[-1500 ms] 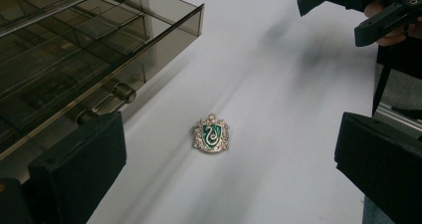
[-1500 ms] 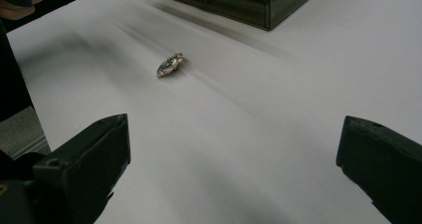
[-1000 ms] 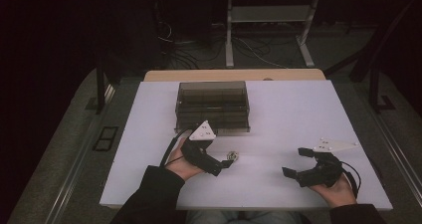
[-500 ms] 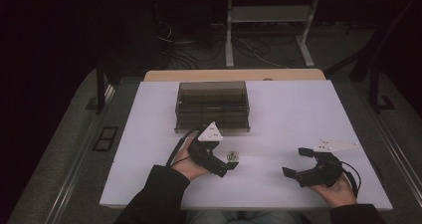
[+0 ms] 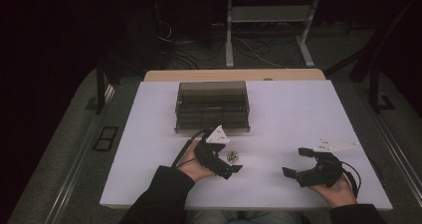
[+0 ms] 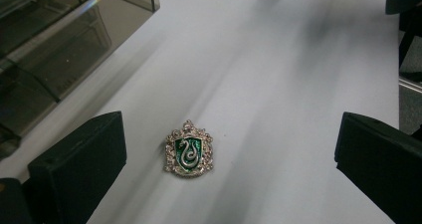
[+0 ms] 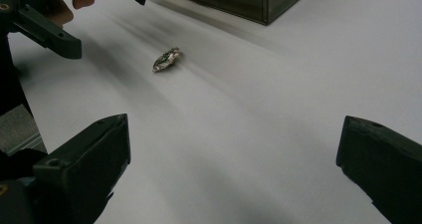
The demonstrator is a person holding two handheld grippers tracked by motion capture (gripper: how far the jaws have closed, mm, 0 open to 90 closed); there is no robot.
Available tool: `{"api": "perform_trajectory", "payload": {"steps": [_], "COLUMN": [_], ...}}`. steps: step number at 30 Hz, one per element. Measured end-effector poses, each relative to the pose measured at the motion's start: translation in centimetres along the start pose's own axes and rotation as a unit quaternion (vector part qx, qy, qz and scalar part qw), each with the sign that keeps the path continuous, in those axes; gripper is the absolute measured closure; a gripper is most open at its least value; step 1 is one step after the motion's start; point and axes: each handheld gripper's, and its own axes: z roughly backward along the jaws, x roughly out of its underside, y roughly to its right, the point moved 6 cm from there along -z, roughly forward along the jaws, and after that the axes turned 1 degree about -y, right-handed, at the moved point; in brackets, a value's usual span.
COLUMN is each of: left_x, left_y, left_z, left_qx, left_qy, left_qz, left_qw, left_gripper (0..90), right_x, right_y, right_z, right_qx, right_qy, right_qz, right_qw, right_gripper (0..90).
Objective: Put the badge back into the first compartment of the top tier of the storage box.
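1. Two grippers were over the white counter, one in each hand of a person whose dark sleeves came in from the near edge.
2. One small badge, silver with a green middle and a curly snake on it, lay flat on the counter.
3. The left gripper was low over the badge, tipped down toward it, with the hand curled around its back.
4. Its jaws were spread wide, with the badge between them and closer to the left jaw. They were not touching it.
5. The right gripper was well apart from the badge, near the front right of the counter.
6. The right hand held it from below, palm up, and it pointed left toward the badge. Its jaws were spread wide too, with nothing in them.
7. A dark see-through box with small drawers stood behind the badge, near the left gripper.
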Motion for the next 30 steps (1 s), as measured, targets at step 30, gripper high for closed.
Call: {"api": "perform_trajectory", "payload": {"steps": [30], "left_x": [1.4], "left_y": [-0.8], "left_z": [-3.6], "left_qx": [-0.013], "left_qy": [-0.037], "left_qz": [0.02], "left_qw": [0.999], "left_gripper": [0.0], "right_x": [0.1], "right_y": [-0.2], "right_z": [-0.2], "right_qx": [-0.001], "right_qy": [-0.01], "right_qz": [0.01], "right_qw": [0.9999], "right_gripper": [0.3]}}
